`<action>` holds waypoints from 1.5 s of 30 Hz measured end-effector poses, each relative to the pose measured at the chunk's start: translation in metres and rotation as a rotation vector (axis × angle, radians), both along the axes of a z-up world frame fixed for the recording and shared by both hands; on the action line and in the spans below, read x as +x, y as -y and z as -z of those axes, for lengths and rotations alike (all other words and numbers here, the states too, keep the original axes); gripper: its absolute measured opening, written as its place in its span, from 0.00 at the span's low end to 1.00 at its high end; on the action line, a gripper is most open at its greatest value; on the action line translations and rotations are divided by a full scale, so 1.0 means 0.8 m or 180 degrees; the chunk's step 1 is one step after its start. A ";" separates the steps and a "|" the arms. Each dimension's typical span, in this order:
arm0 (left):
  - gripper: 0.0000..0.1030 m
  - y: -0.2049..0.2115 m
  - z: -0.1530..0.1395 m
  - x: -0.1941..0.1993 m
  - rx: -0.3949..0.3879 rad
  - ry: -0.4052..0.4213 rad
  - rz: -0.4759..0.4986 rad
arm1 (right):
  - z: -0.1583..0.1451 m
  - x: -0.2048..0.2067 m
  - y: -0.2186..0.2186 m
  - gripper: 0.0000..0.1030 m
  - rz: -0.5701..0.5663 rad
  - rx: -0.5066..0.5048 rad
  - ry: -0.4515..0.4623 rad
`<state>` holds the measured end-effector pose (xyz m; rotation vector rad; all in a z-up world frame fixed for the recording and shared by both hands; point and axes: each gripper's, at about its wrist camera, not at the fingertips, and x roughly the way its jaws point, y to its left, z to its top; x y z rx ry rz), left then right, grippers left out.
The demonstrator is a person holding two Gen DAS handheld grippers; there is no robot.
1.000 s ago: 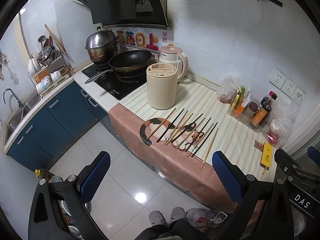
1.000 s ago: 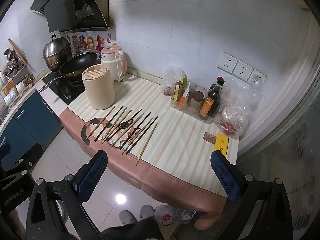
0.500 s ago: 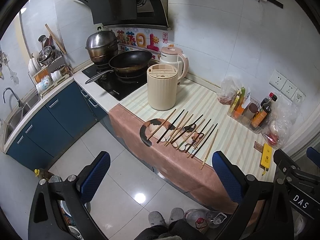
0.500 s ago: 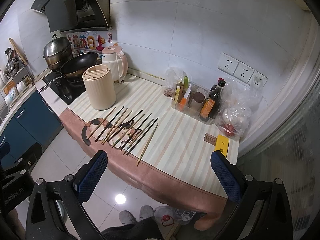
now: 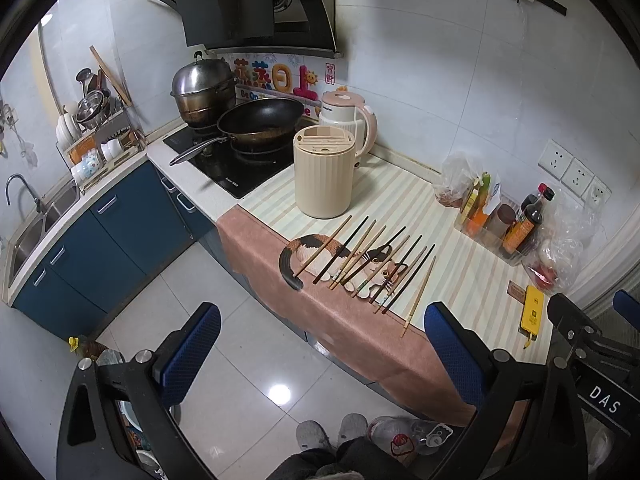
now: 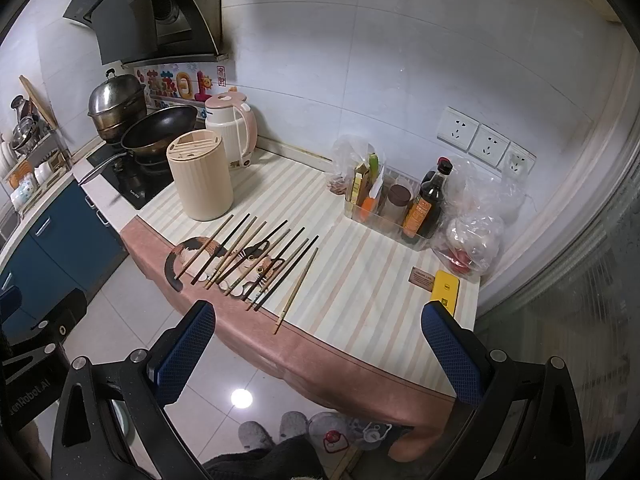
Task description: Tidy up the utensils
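On the striped bench (image 6: 360, 280), a loose row of chopsticks (image 6: 256, 260) is laid side by side across a cat picture on the cloth, with one pale stick (image 6: 296, 290) lying a little apart at the right end. Just behind the row stands a cream ribbed holder (image 6: 200, 176) with slots in its top, which is judged to be where the sticks belong. Nothing has yet been picked up. The left claw (image 5: 320, 354) is held spread wide and empty over the floor, short of the bench edge; the right claw (image 6: 318, 354) is likewise spread and empty, nearer the bench edge. For a clean first pick, the lone outer stick is best approached along its length and pinched near the middle, so that neighbouring sticks are not rolled. A kettle (image 6: 232, 132) and a tray of bottles (image 6: 396, 208) should be kept clear of.
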<state>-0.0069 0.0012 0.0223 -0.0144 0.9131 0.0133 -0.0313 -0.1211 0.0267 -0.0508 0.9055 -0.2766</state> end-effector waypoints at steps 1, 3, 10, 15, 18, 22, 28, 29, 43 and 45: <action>1.00 0.000 0.000 0.001 -0.0001 0.0001 0.0001 | 0.000 0.000 0.000 1.00 -0.0001 0.0002 -0.0001; 1.00 0.000 0.000 0.000 -0.0002 -0.0001 -0.0001 | 0.000 0.001 -0.001 1.00 -0.0003 0.0002 0.0002; 1.00 -0.001 0.001 0.000 -0.0008 -0.0009 0.0003 | -0.006 0.009 -0.013 1.00 -0.0007 0.0008 0.0023; 1.00 -0.003 0.006 0.010 0.0013 0.0027 0.0037 | -0.004 0.015 -0.016 1.00 0.0028 0.0046 0.0023; 1.00 -0.012 0.025 0.030 0.0028 0.0087 0.0038 | 0.003 0.023 -0.014 1.00 0.0096 0.0156 0.0069; 1.00 -0.030 0.069 0.072 0.0109 0.0052 0.0047 | 0.034 0.041 -0.005 1.00 0.0232 0.0232 0.0126; 1.00 -0.042 0.151 0.138 0.0360 -0.0219 0.0079 | 0.125 0.098 0.008 0.99 0.0512 0.0447 -0.0160; 1.00 -0.043 0.164 0.148 0.0400 -0.0270 0.0080 | 0.148 0.114 0.011 0.96 0.0560 0.0501 -0.0271; 0.79 -0.022 0.368 0.339 0.1036 -0.1135 0.0412 | 0.411 0.283 0.070 0.41 0.0808 0.1089 -0.1424; 0.71 -0.017 0.387 0.365 0.1045 -0.1251 0.0501 | 0.431 0.302 0.077 0.41 0.0824 0.1144 -0.1538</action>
